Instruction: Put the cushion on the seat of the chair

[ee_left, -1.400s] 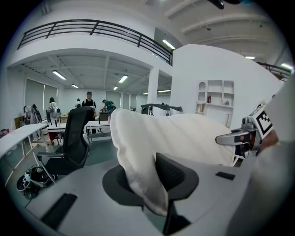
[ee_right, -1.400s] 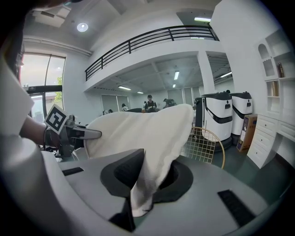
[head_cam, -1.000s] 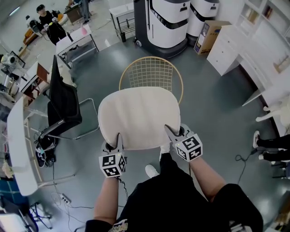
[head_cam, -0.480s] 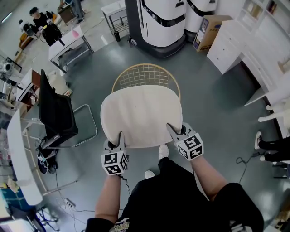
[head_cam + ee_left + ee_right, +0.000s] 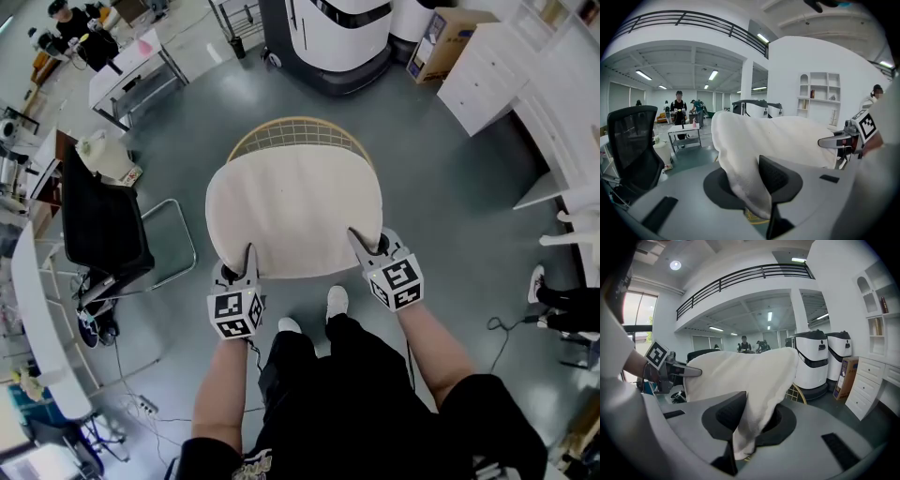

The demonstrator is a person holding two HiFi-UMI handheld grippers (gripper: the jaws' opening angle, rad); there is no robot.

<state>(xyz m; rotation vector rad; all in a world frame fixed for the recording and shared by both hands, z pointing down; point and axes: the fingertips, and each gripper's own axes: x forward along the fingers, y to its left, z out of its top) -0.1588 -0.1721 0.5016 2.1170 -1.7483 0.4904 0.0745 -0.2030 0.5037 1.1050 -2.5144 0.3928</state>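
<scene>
The left gripper [image 5: 247, 262] and right gripper [image 5: 364, 246] each pinch the near edge of the cream cushion [image 5: 293, 211]; hold it level, centre it over the wire chair [image 5: 298, 133], lower evenly.

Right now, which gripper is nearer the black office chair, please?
Left. The left gripper grips the cushion on the side toward the black office chair; the right gripper grips its far side.

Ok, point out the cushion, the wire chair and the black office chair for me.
cushion [image 5: 292, 214], head view, middle of its cream top face.
wire chair [image 5: 295, 136], head view, gridded backrest beyond the cushion.
black office chair [image 5: 98, 220], head view, its dark backrest.
</scene>
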